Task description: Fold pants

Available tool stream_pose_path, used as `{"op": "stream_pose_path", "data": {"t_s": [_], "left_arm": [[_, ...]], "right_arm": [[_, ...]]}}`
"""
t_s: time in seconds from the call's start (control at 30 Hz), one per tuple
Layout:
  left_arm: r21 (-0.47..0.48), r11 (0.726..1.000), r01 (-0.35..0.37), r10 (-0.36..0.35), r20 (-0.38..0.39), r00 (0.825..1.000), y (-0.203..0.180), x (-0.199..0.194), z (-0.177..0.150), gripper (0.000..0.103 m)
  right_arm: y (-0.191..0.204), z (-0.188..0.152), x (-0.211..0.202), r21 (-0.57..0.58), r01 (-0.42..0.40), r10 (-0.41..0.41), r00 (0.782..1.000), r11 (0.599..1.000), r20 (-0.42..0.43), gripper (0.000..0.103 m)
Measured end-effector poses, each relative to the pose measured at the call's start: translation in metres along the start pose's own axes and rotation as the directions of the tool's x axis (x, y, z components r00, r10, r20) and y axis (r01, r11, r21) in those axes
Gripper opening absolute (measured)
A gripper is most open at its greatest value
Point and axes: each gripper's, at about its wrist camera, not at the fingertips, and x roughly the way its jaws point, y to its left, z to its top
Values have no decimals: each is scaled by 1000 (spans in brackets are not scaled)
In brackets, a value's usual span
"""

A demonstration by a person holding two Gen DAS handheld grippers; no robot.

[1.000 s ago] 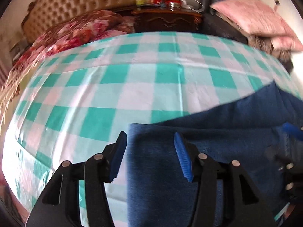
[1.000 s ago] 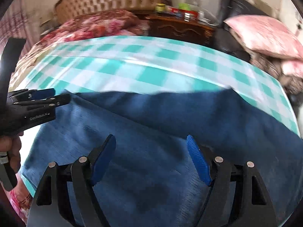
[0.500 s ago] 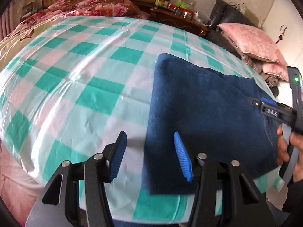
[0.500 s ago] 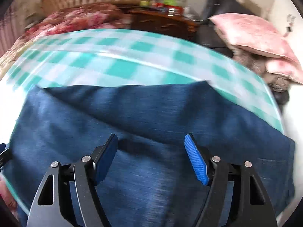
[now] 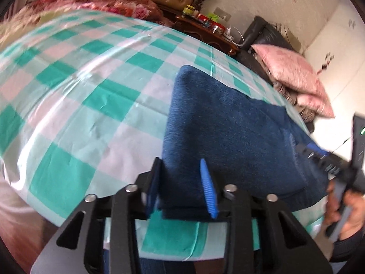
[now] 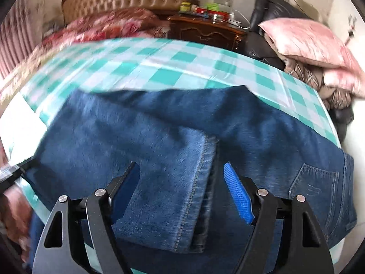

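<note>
1. Left wrist view: the left gripper [image 5: 181, 182] straddles the near corner of the folded pants [image 5: 228, 132], which lie on the checked bedspread [image 5: 75, 91] from centre frame toward 4 o'clock. Its jaws have just been closing, with the denim fold between them. Whether the pads already bite cannot be told; the aim appears to be pinning that corner for the next fold. At 4 o'clock a hand [image 5: 344, 210] carries the right gripper [image 5: 319, 155] over the garment's far end.

2. Right wrist view: the right gripper [image 6: 182, 191] hovers with jaws wide apart above the stitched hem [image 6: 200, 182] of the leg doubled over the pants [image 6: 262, 125]. Nothing is held. The back pocket [image 6: 314, 182] sits at 4 o'clock, so the waist lies on that side. The hem edge looks like its likely target.
</note>
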Motion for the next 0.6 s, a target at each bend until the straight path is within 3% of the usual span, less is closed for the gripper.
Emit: {"op": "stream_pose_path", "data": {"t_s": [0.07, 0.17, 0.3, 0.43, 0.6], "left_arm": [[-1, 1000, 18, -18, 0, 1000, 3, -2, -3, 30], [-8, 999, 32, -32, -18, 999, 4, -4, -5, 30], [-57, 995, 87, -89, -26, 996, 15, -4, -4, 24], [-91, 984, 155, -157, -10, 988, 20, -8, -3, 17], [-100, 983, 155, -155, 8, 988, 16, -13, 0, 24]], "right_arm": [[0, -6, 21, -24, 76, -78, 995, 997, -56, 72], [-14, -8, 25, 36, 32, -29, 997, 999, -74, 73], [-1, -7, 21, -34, 124, -126, 990, 992, -57, 73], [0, -9, 21, -22, 144, -145, 988, 989, -56, 73], [0, -9, 20, -28, 146, -148, 987, 989, -60, 73]]}}
